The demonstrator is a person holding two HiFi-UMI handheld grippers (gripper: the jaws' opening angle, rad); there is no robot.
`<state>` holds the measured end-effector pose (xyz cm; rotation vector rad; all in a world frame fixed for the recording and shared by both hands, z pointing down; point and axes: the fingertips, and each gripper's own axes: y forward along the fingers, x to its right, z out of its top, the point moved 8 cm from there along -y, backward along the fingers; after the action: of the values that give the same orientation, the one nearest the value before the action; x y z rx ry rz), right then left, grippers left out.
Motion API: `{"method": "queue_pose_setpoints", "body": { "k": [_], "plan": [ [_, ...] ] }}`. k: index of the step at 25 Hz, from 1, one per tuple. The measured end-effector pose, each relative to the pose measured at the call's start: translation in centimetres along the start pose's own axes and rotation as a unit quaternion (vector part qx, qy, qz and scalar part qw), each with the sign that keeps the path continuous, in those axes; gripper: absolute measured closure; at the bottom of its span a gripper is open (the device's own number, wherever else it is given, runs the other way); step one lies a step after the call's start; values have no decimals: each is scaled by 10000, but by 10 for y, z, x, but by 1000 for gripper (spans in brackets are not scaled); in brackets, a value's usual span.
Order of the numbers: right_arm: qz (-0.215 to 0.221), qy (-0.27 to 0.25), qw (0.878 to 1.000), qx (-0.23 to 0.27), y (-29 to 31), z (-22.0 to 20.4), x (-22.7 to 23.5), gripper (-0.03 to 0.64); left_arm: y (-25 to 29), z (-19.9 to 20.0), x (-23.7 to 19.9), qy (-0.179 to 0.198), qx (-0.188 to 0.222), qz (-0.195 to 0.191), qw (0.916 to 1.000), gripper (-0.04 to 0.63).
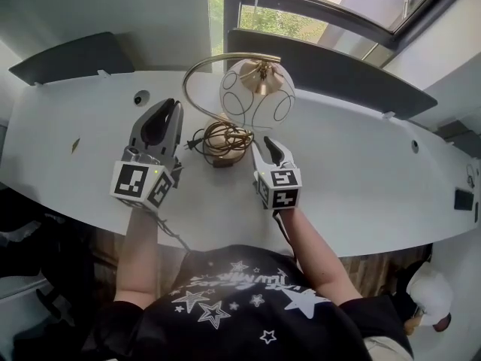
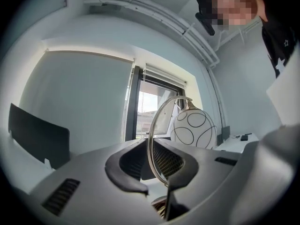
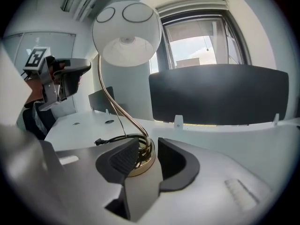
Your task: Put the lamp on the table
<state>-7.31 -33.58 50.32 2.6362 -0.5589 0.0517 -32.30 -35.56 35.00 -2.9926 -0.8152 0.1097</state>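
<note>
The lamp stands upright on the white table (image 1: 361, 164). It has a round gold base (image 1: 224, 138), a curved gold arm (image 1: 197, 70) and a white globe shade (image 1: 257, 92) with black rings. My right gripper (image 1: 269, 143) is just right of the base and open; in the right gripper view its pads (image 3: 123, 159) stand apart, and the base (image 3: 143, 161) shows in the gap without touching them. My left gripper (image 1: 170, 104) hangs left of the lamp. In its own view the arm (image 2: 151, 139) shows through a narrow gap, with neither pad pressing on it.
The lamp's black cable and plug (image 1: 194, 143) lie coiled at the base. Dark partition panels (image 1: 71, 57) (image 1: 331, 70) line the table's far edge, with a window (image 1: 301, 21) behind. A cable hole (image 1: 141, 96) sits left of the left gripper. A dark device (image 1: 464, 199) lies far right.
</note>
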Motion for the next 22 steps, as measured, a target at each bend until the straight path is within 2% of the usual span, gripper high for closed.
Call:
{"method": "queue_pose_setpoints", "body": {
  "k": [7,10,12,20,22],
  "plan": [
    [197,113,9979,613,-40,13,8,514,-46,-4,15,-30,-45,678,9977,561],
    [173,-13,9966,809,-63,16,17,514,-59,-7,33,0,-112,848,9963,561],
    [157,-139,9959,885,-78,15,26,515,-66,-9,51,55,-76,913,9958,561],
    [753,-375,9925,886,-139,13,56,520,-92,-11,139,91,-6,1319,9912,561],
    [765,-482,9909,1000,-154,13,65,536,-99,-10,161,155,-32,1389,9902,561]
  ]
}}
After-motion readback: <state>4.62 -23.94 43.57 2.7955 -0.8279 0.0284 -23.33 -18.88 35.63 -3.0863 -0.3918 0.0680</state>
